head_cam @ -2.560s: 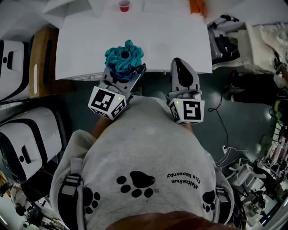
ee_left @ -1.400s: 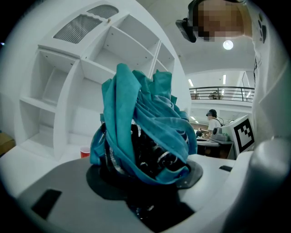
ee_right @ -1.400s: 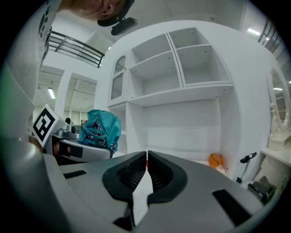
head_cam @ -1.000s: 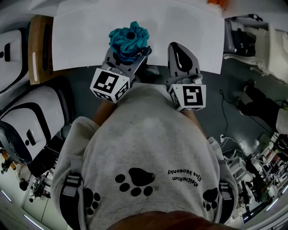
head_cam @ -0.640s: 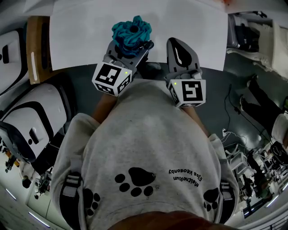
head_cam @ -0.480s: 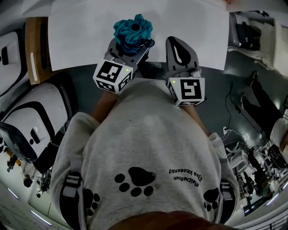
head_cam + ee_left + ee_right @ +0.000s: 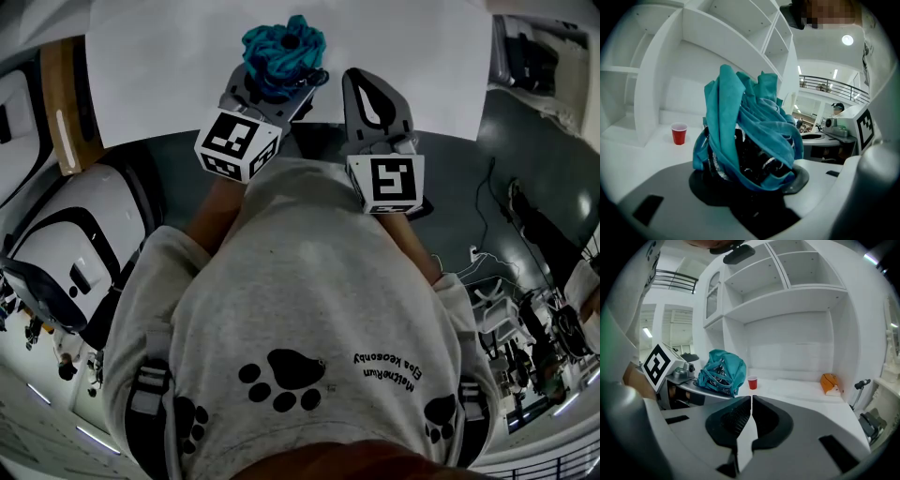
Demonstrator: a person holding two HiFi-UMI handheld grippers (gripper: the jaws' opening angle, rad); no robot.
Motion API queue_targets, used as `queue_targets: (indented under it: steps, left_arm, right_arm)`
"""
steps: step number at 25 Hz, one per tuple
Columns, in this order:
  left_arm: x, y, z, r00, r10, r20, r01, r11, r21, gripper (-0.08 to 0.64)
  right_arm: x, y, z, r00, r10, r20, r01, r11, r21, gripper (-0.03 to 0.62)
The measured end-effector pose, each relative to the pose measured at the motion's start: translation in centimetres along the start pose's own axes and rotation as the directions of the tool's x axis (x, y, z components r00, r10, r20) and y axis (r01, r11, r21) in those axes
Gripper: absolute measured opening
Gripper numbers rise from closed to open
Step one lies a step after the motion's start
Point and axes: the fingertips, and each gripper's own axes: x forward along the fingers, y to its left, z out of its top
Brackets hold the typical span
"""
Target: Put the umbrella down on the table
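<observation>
A folded teal umbrella with a black inner part fills the left gripper view. My left gripper is shut on the umbrella and holds it bunched over the near edge of the white table. The same umbrella shows at the left in the right gripper view. My right gripper hangs just right of it, above the table's near edge, its jaws shut together with nothing between them.
A red cup stands far back on the table, below white shelves. An orange object lies at the far right. White cases and a wooden board sit left of me; cables and gear lie on the floor to the right.
Both grippers have moved forward over the table's near edge and sunk lower. The umbrella came along in the left gripper.
</observation>
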Motion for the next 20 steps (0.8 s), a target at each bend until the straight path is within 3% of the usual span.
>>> queue_targets:
  steps: [20]
  left_arm:
    - [5.4,2.5,-2.5,0.989,-0.021,-0.145,0.006,0.994,-0.108,0.252]
  right_arm:
    - [3.2,-2.4,-3.0,0.996,0.0,-0.084,0.004,0.999,0.05,0.034]
